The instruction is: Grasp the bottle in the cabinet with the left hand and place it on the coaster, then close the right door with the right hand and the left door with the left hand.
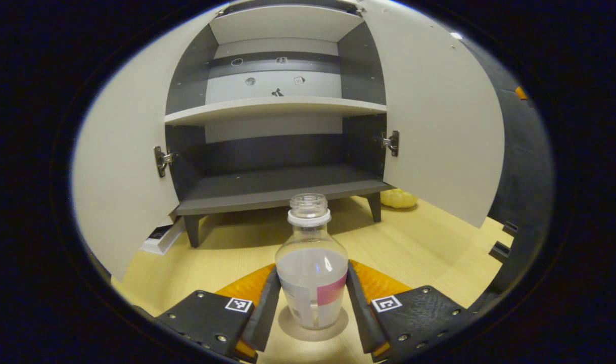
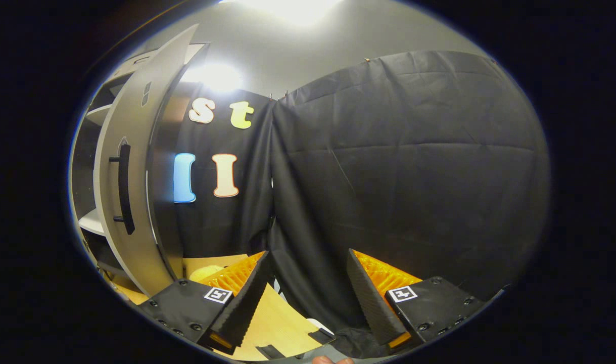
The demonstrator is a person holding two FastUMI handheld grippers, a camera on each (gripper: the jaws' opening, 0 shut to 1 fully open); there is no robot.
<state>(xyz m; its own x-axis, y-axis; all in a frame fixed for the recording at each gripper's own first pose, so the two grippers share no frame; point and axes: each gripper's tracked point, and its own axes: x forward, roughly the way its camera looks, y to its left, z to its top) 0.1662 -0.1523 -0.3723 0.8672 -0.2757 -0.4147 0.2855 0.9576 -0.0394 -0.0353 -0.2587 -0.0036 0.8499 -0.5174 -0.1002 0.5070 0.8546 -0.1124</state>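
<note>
Upright bottle (image 1: 312, 273) on coaster (image 1: 313, 326) between spread left tool (image 1: 312, 303), right tool (image 2: 308, 298) agape, both doors wide.

Ceiling glare, sharp, fisheye-bent edges

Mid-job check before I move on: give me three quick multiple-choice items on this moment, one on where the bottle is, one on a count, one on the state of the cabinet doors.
1. Where is the bottle?
A. On the cabinet's lower shelf
B. Standing on the coaster on the table, between the left gripper's fingers
C. Lying on its side by the cabinet leg

2. How many door hinges show in the left gripper view?
A. Two
B. Four
C. None

3. What state are the cabinet doors in?
A. Both shut
B. Left shut, right open
C. Both open

Answers: 1 B, the bottle stands upright on the round coaster in front of the cabinet. 2 A, one hinge on the left door, another on the right door. 3 C, both doors swing outward, showing the shelves.
</note>
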